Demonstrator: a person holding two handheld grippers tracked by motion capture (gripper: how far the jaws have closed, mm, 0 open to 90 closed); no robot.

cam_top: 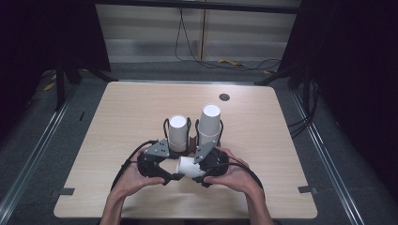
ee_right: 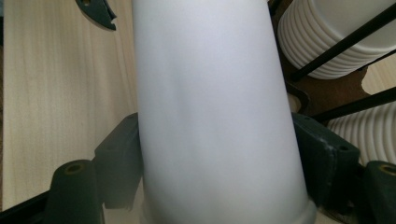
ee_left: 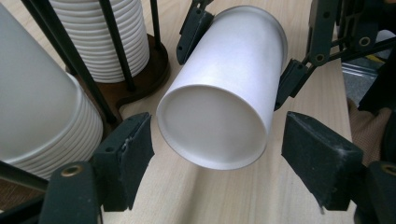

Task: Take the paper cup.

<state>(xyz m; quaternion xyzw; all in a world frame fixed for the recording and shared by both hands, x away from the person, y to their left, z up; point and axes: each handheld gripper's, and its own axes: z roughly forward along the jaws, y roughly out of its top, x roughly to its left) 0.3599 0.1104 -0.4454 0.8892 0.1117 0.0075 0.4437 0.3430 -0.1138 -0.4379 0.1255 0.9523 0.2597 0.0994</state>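
Observation:
A white paper cup (cam_top: 189, 166) lies on its side in the air between both grippers, just above the wooden table (cam_top: 126, 112). My right gripper (cam_top: 201, 169) is shut on the cup (ee_right: 210, 116) near its rim, with a pad pressed on each side. In the left gripper view the cup's base (ee_left: 212, 126) faces the camera. My left gripper (ee_left: 217, 149) stands open around that base, with a gap showing at each pad. The left gripper (cam_top: 174, 176) comes in from the left, level with the cup.
Just behind the grippers a brown holder with black rods (cam_top: 190, 140) carries two upside-down stacks of white cups, the shorter one (cam_top: 177, 133) on the left, the taller one (cam_top: 210, 124) on the right. A black round grommet (cam_top: 224, 97) sits at the table's far side.

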